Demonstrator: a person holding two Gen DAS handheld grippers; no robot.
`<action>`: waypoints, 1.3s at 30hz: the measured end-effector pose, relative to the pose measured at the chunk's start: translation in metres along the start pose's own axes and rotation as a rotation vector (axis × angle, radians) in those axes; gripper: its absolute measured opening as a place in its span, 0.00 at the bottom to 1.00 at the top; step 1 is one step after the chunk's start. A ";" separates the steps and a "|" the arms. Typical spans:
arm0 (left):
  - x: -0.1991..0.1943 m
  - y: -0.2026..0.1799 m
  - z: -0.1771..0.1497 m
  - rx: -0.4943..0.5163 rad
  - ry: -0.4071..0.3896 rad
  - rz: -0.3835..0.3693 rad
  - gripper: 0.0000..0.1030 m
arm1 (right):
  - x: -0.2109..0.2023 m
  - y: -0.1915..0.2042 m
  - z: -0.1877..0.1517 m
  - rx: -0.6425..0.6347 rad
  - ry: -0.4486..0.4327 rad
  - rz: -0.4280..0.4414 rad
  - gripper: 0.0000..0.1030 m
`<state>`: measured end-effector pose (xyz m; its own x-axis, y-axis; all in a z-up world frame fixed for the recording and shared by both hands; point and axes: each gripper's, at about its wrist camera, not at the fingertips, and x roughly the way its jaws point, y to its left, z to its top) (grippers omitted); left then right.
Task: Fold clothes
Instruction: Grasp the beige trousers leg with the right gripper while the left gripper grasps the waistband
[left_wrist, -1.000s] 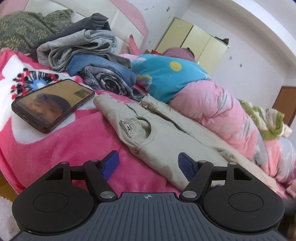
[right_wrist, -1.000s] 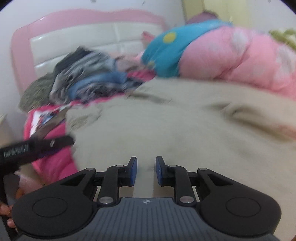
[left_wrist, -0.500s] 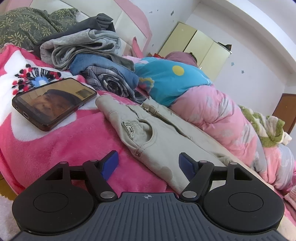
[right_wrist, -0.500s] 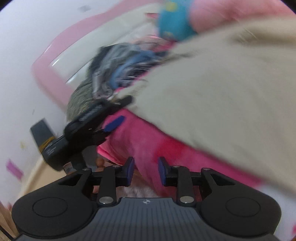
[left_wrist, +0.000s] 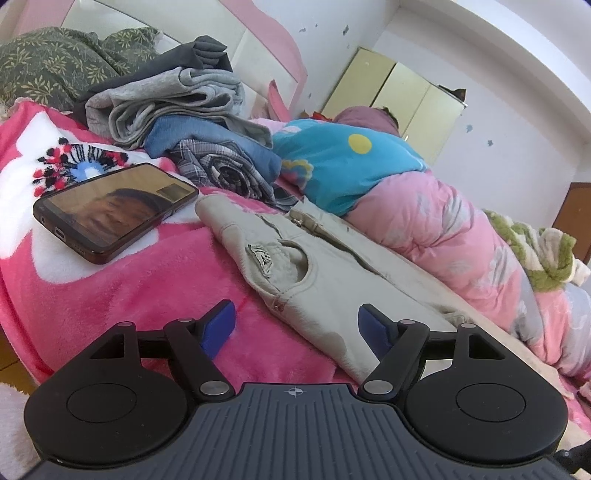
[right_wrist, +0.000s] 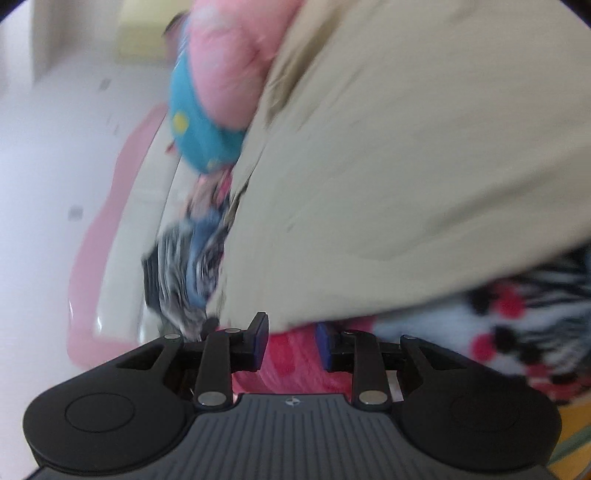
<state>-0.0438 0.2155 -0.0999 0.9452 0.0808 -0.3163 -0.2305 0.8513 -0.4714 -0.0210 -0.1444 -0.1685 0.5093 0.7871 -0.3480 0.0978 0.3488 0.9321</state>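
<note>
On the bed, I hold my left gripper (left_wrist: 295, 325) wide open and empty, low over the pink fleece blanket (left_wrist: 110, 295), with the waistband of the beige trousers (left_wrist: 314, 280) lying just ahead between the spread fingers, flat and ready for a fold. A phone (left_wrist: 114, 210) rests ahead and to the left, beside a stack of folded clothes (left_wrist: 177, 110) farther on, likely parked clear of the working patch. My right gripper (right_wrist: 291, 341), sharply rolled, has its pads slightly parted on nothing; the trousers' blurred edge (right_wrist: 406, 166) sits just beyond its fingertips, so I judge a grasp on that edge comes next.
</note>
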 end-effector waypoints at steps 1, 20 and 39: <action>0.000 0.000 0.000 0.001 -0.001 0.001 0.72 | -0.002 -0.004 0.001 0.039 -0.015 0.005 0.28; -0.004 0.004 0.001 -0.015 -0.006 -0.014 0.74 | -0.011 -0.030 0.006 0.310 -0.154 0.054 0.30; 0.020 0.011 0.012 -0.250 0.072 -0.085 0.75 | -0.028 -0.023 0.019 0.195 -0.192 0.074 0.30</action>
<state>-0.0252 0.2330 -0.1017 0.9467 -0.0302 -0.3206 -0.2096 0.6981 -0.6847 -0.0217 -0.1840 -0.1777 0.6723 0.6893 -0.2701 0.2077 0.1745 0.9625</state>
